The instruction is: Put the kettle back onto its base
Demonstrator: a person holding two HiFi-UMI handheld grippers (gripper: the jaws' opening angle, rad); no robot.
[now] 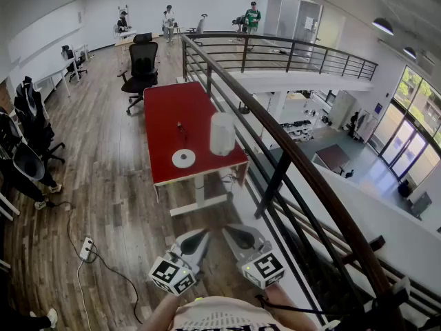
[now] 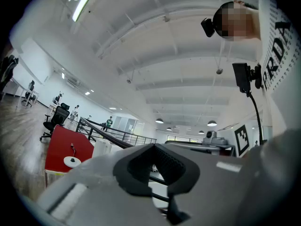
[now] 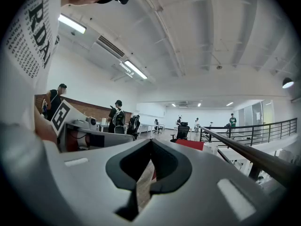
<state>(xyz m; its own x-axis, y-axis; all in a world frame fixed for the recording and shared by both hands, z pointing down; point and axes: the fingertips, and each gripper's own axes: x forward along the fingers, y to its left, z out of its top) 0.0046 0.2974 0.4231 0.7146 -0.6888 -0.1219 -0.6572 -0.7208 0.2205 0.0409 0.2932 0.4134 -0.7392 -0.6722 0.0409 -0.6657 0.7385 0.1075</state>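
On the red table ahead, the tall white kettle stands near the right edge. Its round white base lies bare to the kettle's left, closer to the front edge. My left gripper and right gripper hang side by side close to my body, well short of the table, both shut and empty. In the left gripper view the table, base and kettle show small beyond the shut left gripper. Past the shut right gripper, the right gripper view shows the table and kettle.
A dark railing runs along the table's right side with a drop to a lower floor beyond. A black office chair stands behind the table. A power strip and cable lie on the wood floor at left. People stand far back.
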